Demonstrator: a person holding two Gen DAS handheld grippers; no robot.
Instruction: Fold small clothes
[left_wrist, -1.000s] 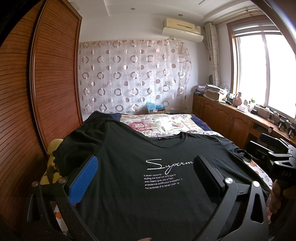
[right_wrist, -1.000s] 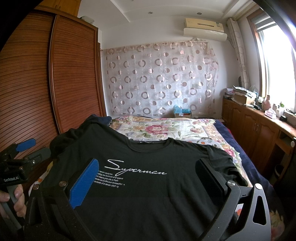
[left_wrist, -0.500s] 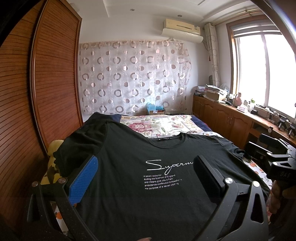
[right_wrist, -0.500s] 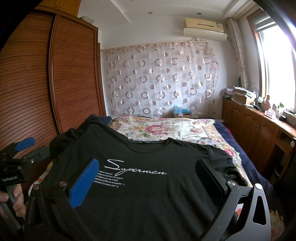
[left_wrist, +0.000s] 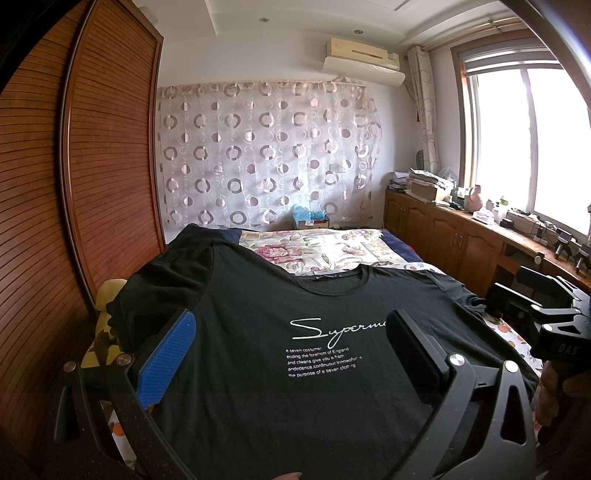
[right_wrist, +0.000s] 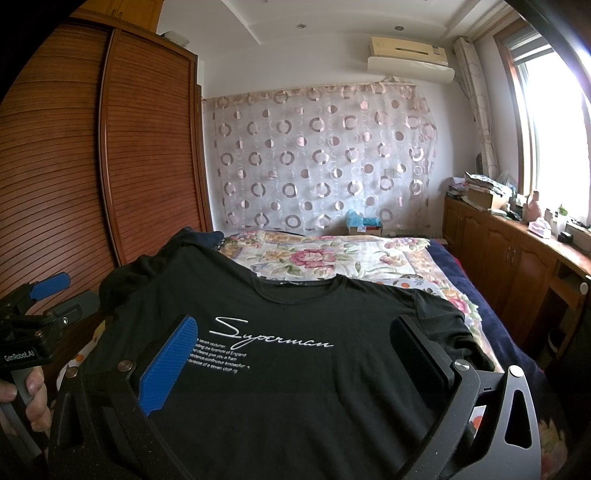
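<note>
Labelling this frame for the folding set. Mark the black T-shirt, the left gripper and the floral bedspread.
black T-shirt (left_wrist: 332, 398), left wrist view, on the chest below the white print.
left gripper (left_wrist: 288, 328), left wrist view, midway between its open fingertips.
floral bedspread (right_wrist: 325, 258), right wrist view, on the pink flower beyond the collar.

Left gripper (left_wrist: 288, 354) and right gripper (right_wrist: 291, 350) side by side; jaws wide apart

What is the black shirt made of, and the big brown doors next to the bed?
The black T-shirt looks like soft matte knit cloth, probably cotton: it lies limp, with gentle wrinkles at the sleeves and white printed lettering. The wardrobe doors look like reddish-brown wood with a slight sheen and fine horizontal slats; whether solid wood or veneer cannot be told.
</note>
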